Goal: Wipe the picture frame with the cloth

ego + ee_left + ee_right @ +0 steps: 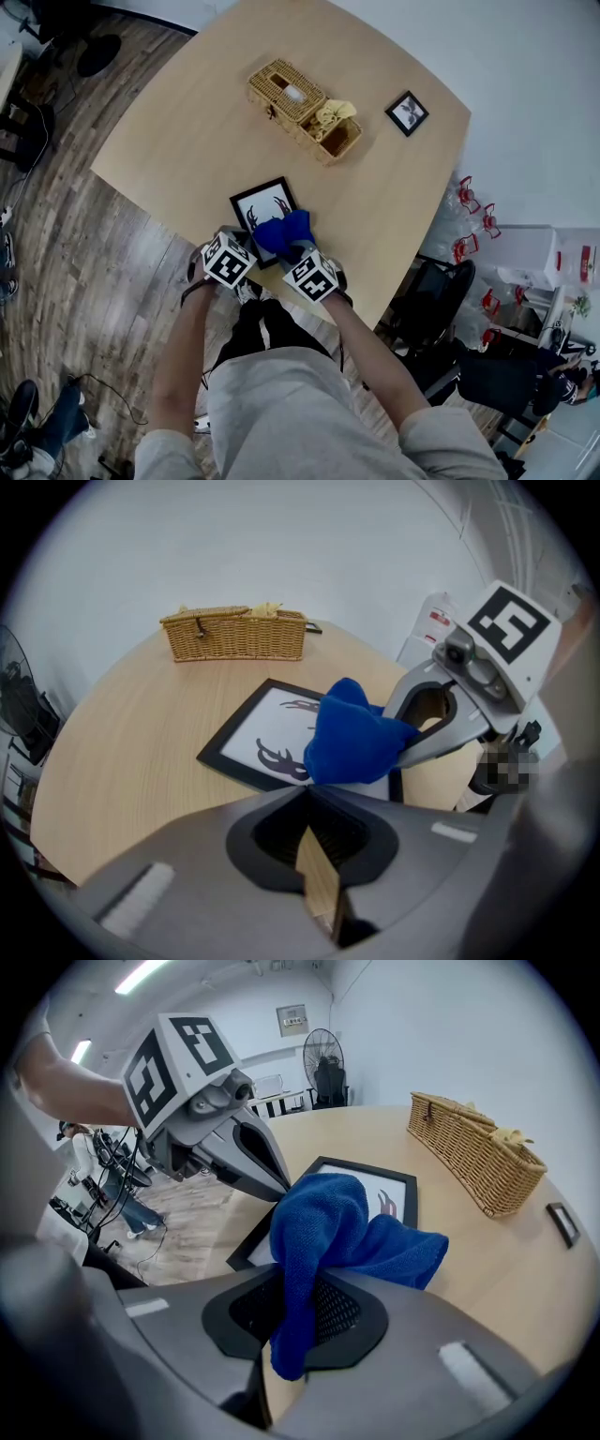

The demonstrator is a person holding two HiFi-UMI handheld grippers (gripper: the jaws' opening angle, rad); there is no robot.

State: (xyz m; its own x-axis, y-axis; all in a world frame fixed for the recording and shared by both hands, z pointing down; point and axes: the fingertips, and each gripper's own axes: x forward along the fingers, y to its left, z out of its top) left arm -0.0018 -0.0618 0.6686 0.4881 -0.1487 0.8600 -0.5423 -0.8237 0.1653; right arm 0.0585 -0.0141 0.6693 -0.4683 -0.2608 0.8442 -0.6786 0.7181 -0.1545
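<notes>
cloth (349, 1230): soft, floppy
picture frame (240, 748): probably light and slidey, pin its edge
right gripper (300, 1283): fingers pinching cloth
left gripper (307, 797): fingers pressed together

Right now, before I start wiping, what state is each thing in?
blue cloth: bunched, clamped in the right gripper.
picture frame: flat on the table, blue cloth on it.
right gripper: shut on the blue cloth.
left gripper: shut, empty.
wicker basket: one end open, yellow cloth inside.
small frame: lying flat.
</notes>
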